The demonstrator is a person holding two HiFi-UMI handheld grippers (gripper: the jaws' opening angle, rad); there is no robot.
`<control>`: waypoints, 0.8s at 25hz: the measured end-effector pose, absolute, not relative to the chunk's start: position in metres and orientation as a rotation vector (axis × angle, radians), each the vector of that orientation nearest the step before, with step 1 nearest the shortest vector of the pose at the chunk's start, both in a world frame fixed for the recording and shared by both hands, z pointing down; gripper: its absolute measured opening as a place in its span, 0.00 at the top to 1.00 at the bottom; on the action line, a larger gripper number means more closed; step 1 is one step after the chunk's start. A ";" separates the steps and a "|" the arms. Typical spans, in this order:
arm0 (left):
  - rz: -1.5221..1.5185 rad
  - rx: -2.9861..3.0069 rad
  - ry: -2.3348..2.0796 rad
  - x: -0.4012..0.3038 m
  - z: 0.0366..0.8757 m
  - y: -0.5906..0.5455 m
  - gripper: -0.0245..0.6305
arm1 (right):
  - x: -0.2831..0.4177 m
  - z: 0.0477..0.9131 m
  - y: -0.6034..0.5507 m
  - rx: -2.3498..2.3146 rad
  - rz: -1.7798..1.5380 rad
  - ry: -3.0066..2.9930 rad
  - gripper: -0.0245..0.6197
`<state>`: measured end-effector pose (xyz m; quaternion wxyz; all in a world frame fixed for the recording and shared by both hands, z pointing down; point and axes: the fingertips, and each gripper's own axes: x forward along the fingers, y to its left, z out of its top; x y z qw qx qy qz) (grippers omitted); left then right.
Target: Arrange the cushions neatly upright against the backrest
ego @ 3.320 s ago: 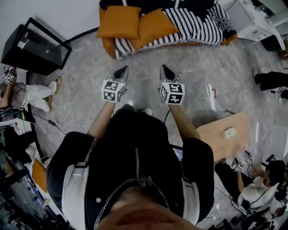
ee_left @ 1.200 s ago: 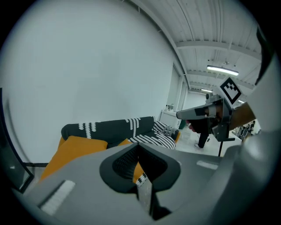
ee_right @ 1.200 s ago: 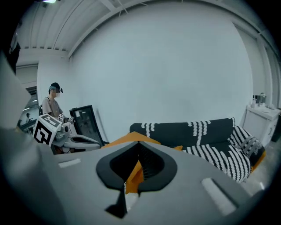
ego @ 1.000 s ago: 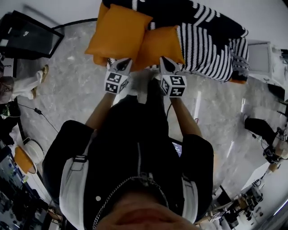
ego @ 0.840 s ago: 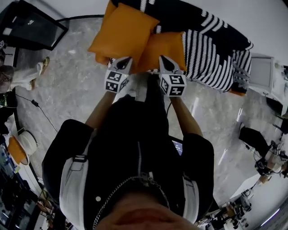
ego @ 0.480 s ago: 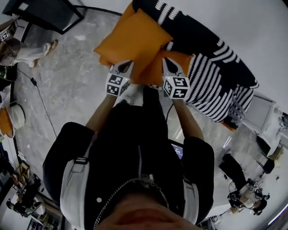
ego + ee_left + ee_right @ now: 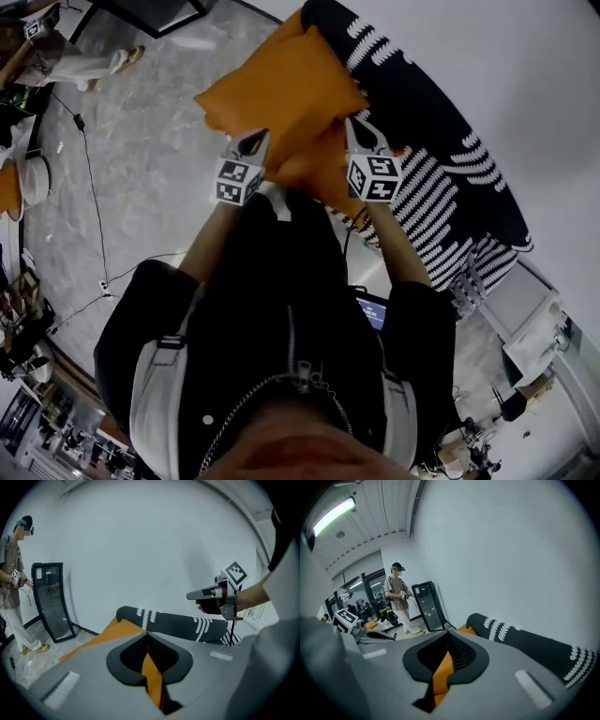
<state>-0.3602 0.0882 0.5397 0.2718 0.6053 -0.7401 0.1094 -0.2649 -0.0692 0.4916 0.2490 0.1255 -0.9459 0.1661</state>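
Two orange cushions lie on a black sofa with white stripes [image 7: 441,159]. The large cushion [image 7: 281,89] is at the near end, and a second cushion [image 7: 319,169] is partly under it. My left gripper [image 7: 251,142] is shut at the large cushion's near edge. My right gripper [image 7: 364,131] is shut where the cushions meet the sofa. Nothing is held. I cannot tell whether either tip touches fabric. In the left gripper view, orange fabric [image 7: 108,632] shows past the shut left gripper [image 7: 147,637]. The right gripper view shows the shut right gripper [image 7: 450,639] and the dark backrest [image 7: 525,641].
A white wall rises behind the sofa. A black glass-fronted cabinet [image 7: 51,602] stands on the marble floor to the left, with a person [image 7: 11,573] beside it holding grippers. Cables [image 7: 89,178] trail over the floor. A white unit [image 7: 525,328] stands past the sofa's far end.
I have walked up to the sofa and swung round it. Both grippers now sit over the orange cushions instead of short of them. Both jaws stayed shut.
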 end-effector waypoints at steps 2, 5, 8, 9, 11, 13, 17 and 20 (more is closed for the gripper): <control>0.318 1.611 -2.003 -0.362 0.541 0.088 0.95 | -0.269 0.496 -0.076 0.329 0.468 -2.583 0.96; 0.339 1.593 -2.014 -0.371 0.540 0.089 0.95 | -0.280 0.501 -0.080 0.315 0.489 -2.581 0.96; 0.342 1.579 -2.022 -0.369 0.538 0.080 0.95 | -0.281 0.507 -0.089 0.302 0.512 -2.573 0.96; 0.340 1.576 -2.024 -0.369 0.538 0.077 0.95 | -0.281 0.509 -0.092 0.299 0.518 -2.571 0.96; 0.336 1.570 -2.023 -0.371 0.542 0.074 0.95 | -0.284 0.514 -0.093 0.296 0.523 -2.565 0.96; 0.338 1.560 -2.015 -0.375 0.548 0.078 0.95 | -0.287 0.519 -0.090 0.295 0.526 -2.557 0.96; 0.349 1.551 -2.002 -0.378 0.558 0.083 0.95 | -0.283 0.528 -0.090 0.303 0.527 -2.530 0.96; 0.363 1.559 -1.998 -0.389 0.567 0.086 0.95 | -0.287 0.536 -0.093 0.311 0.518 -2.504 0.96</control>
